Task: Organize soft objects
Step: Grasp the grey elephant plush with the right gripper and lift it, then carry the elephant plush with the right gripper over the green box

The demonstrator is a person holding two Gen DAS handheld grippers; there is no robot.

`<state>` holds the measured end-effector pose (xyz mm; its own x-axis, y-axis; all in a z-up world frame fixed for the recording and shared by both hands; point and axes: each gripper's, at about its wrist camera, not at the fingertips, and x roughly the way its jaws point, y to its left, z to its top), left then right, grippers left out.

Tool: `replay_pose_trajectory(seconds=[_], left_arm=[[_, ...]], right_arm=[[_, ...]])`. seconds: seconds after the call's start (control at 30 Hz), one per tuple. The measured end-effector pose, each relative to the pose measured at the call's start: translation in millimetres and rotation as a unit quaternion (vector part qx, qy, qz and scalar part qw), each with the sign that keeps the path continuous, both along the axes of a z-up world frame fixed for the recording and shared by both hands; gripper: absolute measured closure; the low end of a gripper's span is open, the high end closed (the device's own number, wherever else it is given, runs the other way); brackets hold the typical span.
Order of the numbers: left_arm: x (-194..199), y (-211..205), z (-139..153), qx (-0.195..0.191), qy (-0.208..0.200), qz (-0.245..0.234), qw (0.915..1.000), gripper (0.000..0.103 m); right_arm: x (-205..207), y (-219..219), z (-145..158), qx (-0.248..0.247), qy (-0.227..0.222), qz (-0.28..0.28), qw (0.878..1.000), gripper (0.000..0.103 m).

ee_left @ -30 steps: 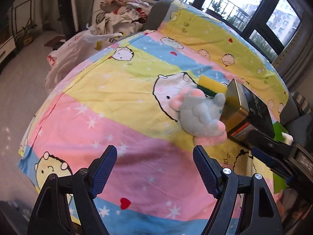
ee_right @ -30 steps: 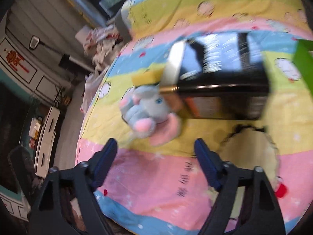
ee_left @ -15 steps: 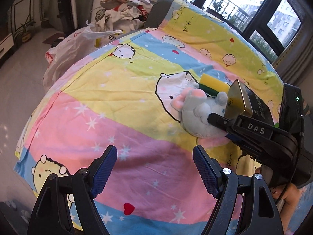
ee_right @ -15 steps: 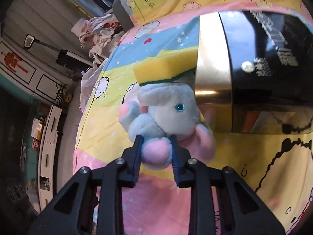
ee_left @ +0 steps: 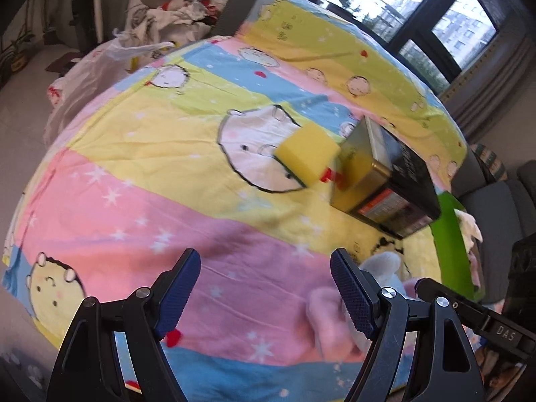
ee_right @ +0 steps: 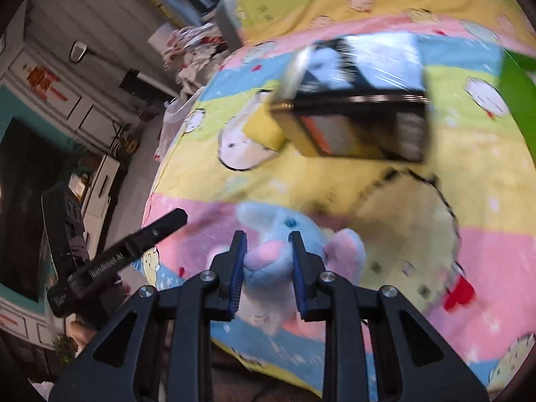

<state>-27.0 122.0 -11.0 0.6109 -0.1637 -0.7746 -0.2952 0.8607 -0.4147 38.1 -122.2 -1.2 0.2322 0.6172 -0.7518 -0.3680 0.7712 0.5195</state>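
Note:
My right gripper (ee_right: 266,261) is shut on the grey and pink plush elephant (ee_right: 284,234), pinching its pink foot, and holds it over the near part of the bedsheet. The elephant also shows blurred in the left wrist view (ee_left: 338,308), behind my right finger. A yellow sponge (ee_left: 306,157) lies on the cartoon sheet against a black and gold tin box (ee_left: 385,174); both show in the right wrist view, the sponge (ee_right: 263,127) left of the box (ee_right: 355,100). My left gripper (ee_left: 264,296) is open and empty above the pink stripe.
A green container (ee_left: 450,244) stands at the right, behind the tin box, also in the right wrist view (ee_right: 516,93). A white plastic bag (ee_left: 90,77) and a pile of clothes (ee_left: 167,10) lie beyond the bed's far left edge.
My right gripper closed on the elephant's foot and has pulled it away from the sponge and tin box toward the near edge. The sponge is now uncovered. The left gripper stayed open.

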Motion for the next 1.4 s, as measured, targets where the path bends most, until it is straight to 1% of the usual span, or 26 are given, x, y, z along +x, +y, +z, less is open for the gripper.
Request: replay_pose_trajectory(seconds=[0.07, 0.1, 0.2, 0.23, 0.27, 0.33, 0.4, 0.43, 0.47, 0.57, 0.67, 0.73, 0.77, 0.9, 0.97, 1.0, 1.03, 1.07, 1.1, 1.13, 1.23, 1.33, 1.4], left_arm=[[2, -13, 1, -0.015, -0.001, -0.024, 0.9996, 0.022], [4, -20, 2, -0.024, -0.001, -0.037, 0.9990, 0.022], [8, -43, 2, -0.059, 0.001, -0.084, 0.9947, 0.022], [9, -51, 1, -0.068, 0.004, -0.097, 0.9929, 0.022], [10, -57, 1, -0.070, 0.007, -0.104, 0.9920, 0.022], [11, -69, -2, -0.070, 0.020, -0.120, 0.9901, 0.022], [10, -77, -6, -0.071, 0.030, -0.128, 0.9888, 0.022], [10, -81, -8, -0.073, 0.035, -0.132, 0.9879, 0.022], [9, -83, -10, -0.072, 0.038, -0.135, 0.9874, 0.022], [9, -87, -14, -0.071, 0.043, -0.137, 0.9871, 0.021], [9, -90, -14, -0.064, 0.039, -0.136, 0.9878, 0.019], [9, -91, -15, -0.065, 0.035, -0.138, 0.9876, 0.019], [9, -92, -16, -0.068, 0.035, -0.140, 0.9872, 0.019], [9, -97, -22, -0.082, 0.029, -0.147, 0.9854, 0.019], [10, -101, -24, -0.084, 0.028, -0.155, 0.9840, 0.019], [10, -104, -25, -0.083, 0.027, -0.159, 0.9835, 0.021], [9, -107, -25, -0.083, 0.024, -0.166, 0.9823, 0.026], [9, -110, -25, -0.085, 0.024, -0.171, 0.9814, 0.029], [8, -114, -26, -0.090, 0.025, -0.178, 0.9795, 0.036], [8, -117, -27, -0.094, 0.026, -0.183, 0.9783, 0.042], [5, -124, -23, -0.071, 0.015, -0.185, 0.9800, 0.046], [3, -129, -16, -0.060, 0.013, -0.187, 0.9804, 0.049], [0, -135, -8, -0.042, 0.006, -0.188, 0.9812, 0.051]], right_arm=[[-3, -18, -3, -0.003, 0.002, -0.018, 1.000, 0.077], [-2, -23, -5, -0.002, 0.004, -0.026, 1.000, 0.075], [0, -38, -11, 0.011, 0.024, -0.042, 0.999, 0.072], [1, -40, -11, 0.013, 0.024, -0.045, 0.999, 0.062], [-1, -42, -10, 0.012, 0.020, -0.049, 0.999, 0.045], [-2, -48, -5, 0.014, 0.006, -0.057, 0.998, 0.027], [-3, -51, -2, 0.024, 0.002, -0.061, 0.998, 0.024], [-2, -54, -2, 0.026, 0.005, -0.062, 0.998, 0.018], [-1, -56, -3, 0.027, 0.010, -0.062, 0.998, 0.014], [-2, -54, -7, 0.026, 0.012, -0.057, 0.998, 0.014], [0, -49, -18, 0.027, 0.033, -0.048, 0.998, 0.014], [0, -42, -26, 0.018, 0.041, -0.038, 0.998, 0.014], [0, -40, -30, 0.011, 0.042, -0.035, 0.998, 0.013], [6, -41, -45, 0.031, 0.069, -0.046, 0.996, 0.013], [8, -43, -52, 0.039, 0.082, -0.049, 0.995, 0.015], [8, -43, -57, 0.046, 0.090, -0.049, 0.994, 0.016], [9, -44, -60, 0.053, 0.098, -0.049, 0.993, 0.020], [10, -44, -65, 0.061, 0.108, -0.050, 0.991, 0.027], [10, -44, -69, 0.066, 0.116, -0.050, 0.990, 0.031], [10, -44, -71, 0.068, 0.120, -0.051, 0.989, 0.037], [9, -43, -71, 0.083, 0.122, -0.050, 0.988, 0.045], [4, -46, -64, 0.085, 0.109, -0.049, 0.989, 0.047], [3, -49, -59, 0.086, 0.104, -0.052, 0.990, 0.048]])
